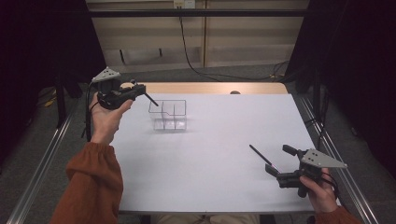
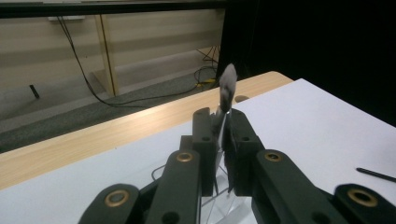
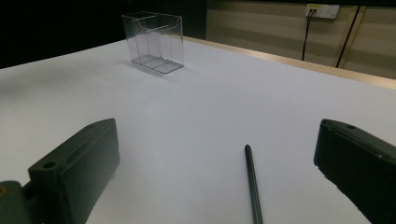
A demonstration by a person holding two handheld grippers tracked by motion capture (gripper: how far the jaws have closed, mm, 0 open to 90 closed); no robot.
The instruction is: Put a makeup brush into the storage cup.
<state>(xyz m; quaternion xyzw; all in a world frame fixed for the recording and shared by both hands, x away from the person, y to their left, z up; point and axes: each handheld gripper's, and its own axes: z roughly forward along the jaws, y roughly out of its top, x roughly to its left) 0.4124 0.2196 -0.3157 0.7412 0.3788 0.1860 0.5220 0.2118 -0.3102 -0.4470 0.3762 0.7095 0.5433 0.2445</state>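
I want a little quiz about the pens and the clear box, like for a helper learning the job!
1. True or false: the left gripper is shut on a pen.
2. Where does the other pen lie?
3. The right gripper's jaws are: A open, B shut.

Key: 1 true. 2 On the table, in front of the right gripper. 3 A.

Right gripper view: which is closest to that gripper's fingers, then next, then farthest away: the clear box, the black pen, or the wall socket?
1. Black pen: on the white table, right between the open fingers.
2. Clear box: far across the table, toward the upper left.
3. Wall socket: on the back wall beyond the table, upper right.
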